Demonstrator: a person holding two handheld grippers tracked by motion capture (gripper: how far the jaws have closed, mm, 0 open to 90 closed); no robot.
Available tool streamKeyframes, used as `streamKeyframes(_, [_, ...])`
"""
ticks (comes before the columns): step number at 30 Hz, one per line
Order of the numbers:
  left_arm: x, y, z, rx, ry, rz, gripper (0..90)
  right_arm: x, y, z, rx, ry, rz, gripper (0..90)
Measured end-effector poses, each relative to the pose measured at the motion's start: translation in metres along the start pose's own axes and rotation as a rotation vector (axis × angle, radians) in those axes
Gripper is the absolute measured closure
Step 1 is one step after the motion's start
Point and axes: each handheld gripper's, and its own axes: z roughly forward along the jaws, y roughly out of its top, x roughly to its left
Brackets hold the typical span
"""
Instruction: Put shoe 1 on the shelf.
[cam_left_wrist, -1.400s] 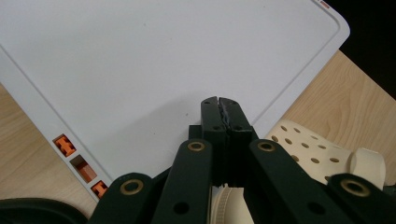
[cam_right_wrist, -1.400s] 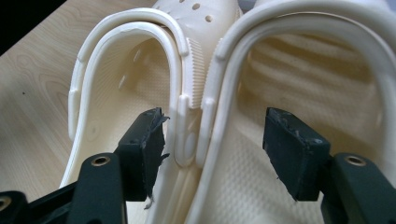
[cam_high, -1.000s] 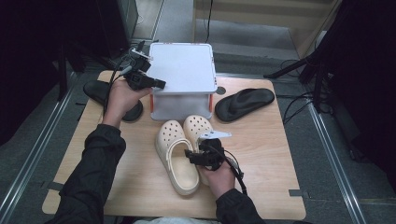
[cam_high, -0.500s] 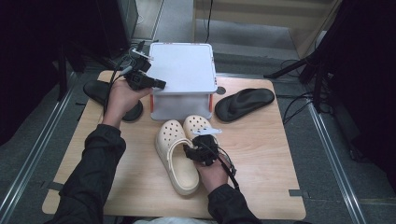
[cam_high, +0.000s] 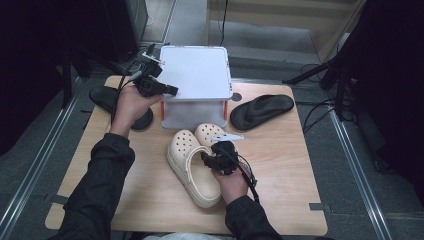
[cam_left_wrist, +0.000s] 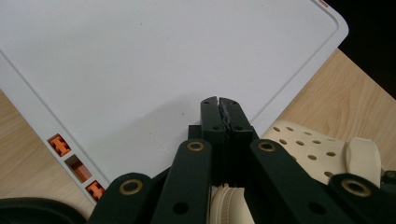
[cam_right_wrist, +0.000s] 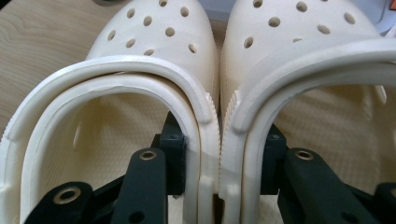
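pale wooden worktop (cam_high: 280, 165) carries a white lidded plastic box (cam_high: 197, 75) at twelve o'clock. two cream perforated foam clogs (cam_right_wrist: 154, 60) lie side by side below it. the right gripper (cam_high: 220, 156) has one finger inside each clog; its fingers have just been closing on the touching inner walls, likely to lift both together. the left gripper (cam_high: 150, 86) hovers over the lid, fingers together, holding nothing.

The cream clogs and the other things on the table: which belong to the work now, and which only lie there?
In use: cream clogs, their inner walls pinched together by the right gripper; white box lid, under the shut left gripper.

Lying about: black sandal on the right; black sandal on the left.
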Motion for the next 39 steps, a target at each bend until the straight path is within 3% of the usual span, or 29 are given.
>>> streamKeyframes(11, [0.0,0.0,0.0,0.001,0.002,0.0,89.6,0.0,0.018,-0.008,-0.017,0.027,-0.019,64.9])
streamKeyframes(19, [0.0,0.0,0.0,0.001,0.001,0.0,89.6,-0.004,0.044,-0.003,-0.032,0.055,-0.032,65.0])
streamKeyframes(32, [0.0,0.0,0.0,-0.001,-0.003,0.0,88.7,-0.013,0.08,0.031,-0.044,0.03,-0.01,65.0])
streamKeyframes(39, [0.0,0.0,0.0,-0.004,-0.008,-0.005,88.8,-0.016,0.095,0.05,-0.058,-0.013,0.001,65.0])
